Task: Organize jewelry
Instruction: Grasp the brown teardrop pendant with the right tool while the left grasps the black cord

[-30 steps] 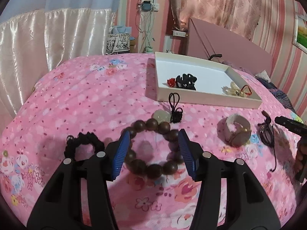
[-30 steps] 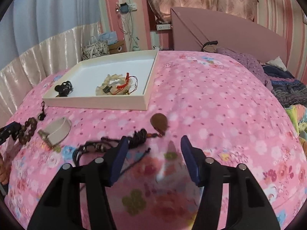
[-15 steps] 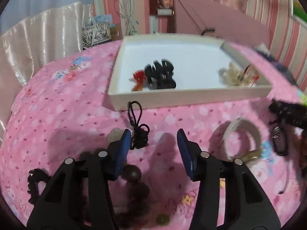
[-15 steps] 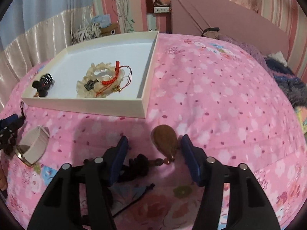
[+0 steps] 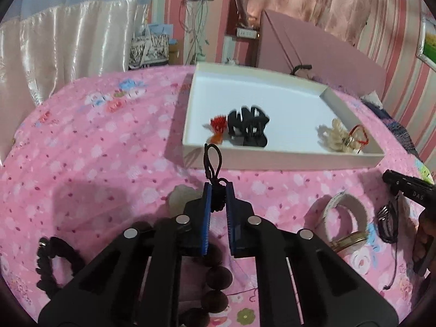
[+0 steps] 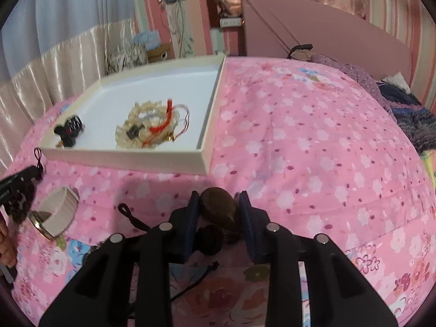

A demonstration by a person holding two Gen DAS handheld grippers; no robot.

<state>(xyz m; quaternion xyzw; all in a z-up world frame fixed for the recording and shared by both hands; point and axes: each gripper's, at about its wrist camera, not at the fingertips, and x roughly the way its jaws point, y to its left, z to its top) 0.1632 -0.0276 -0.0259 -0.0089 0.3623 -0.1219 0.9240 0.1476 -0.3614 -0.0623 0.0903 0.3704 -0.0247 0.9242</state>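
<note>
My left gripper [image 5: 217, 190] is shut on the knot of a black cord [image 5: 214, 160] tied to a pale jade pendant [image 5: 182, 196], just in front of the white tray [image 5: 286, 156]. My right gripper [image 6: 218, 201] is shut on a brown teardrop pendant [image 6: 218, 204] with a black cord [image 6: 130, 216], on the pink bedspread before the tray [image 6: 130, 160]. The tray holds a black hair claw [image 5: 248, 125], a red ornament [image 5: 218, 125], and a cream beaded bracelet with red string [image 6: 152, 128].
A brown wooden bead bracelet [image 5: 216, 278] lies under my left gripper. A black scrunchie [image 5: 51, 264] lies at the left. A white bangle [image 5: 344, 218] and a black corded piece [image 5: 387, 223] lie at the right. A headboard and curtains stand behind.
Both grippers moved forward toward the tray and closed. The left closed on the black cord knot, the right on the brown pendant.
</note>
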